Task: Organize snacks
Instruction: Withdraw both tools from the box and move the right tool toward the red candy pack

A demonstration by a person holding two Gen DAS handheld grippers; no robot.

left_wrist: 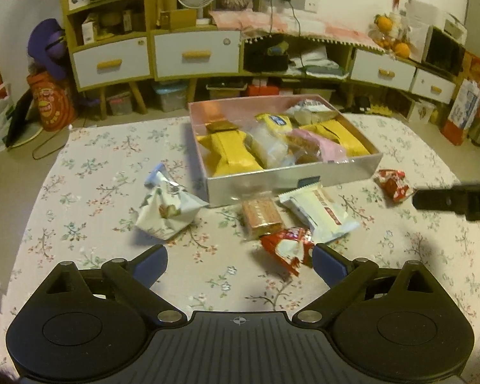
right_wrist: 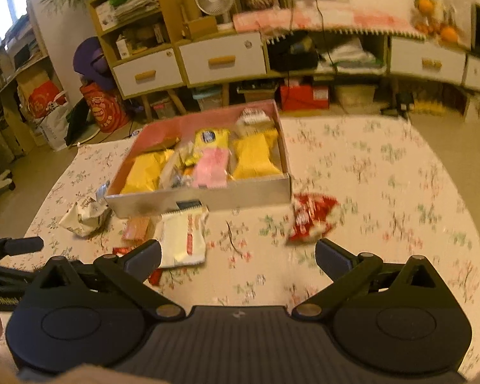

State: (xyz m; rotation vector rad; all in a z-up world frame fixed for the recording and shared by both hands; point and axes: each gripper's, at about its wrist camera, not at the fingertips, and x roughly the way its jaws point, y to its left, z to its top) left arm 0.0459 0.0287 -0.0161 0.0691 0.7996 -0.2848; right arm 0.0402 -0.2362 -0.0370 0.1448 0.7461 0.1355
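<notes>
Both grippers — left (left_wrist: 240, 257), right (right_wrist: 238, 256) — spread wide, empty, above loose snacks

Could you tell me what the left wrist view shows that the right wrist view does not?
Only the left wrist view shows the left gripper open right over a red snack packet, with the white floral packet sharp. Only the right wrist view shows the right gripper open, aimed toward another red packet. Both show the snack box, the white wrapper and the clear-wrapped biscuit.
</notes>
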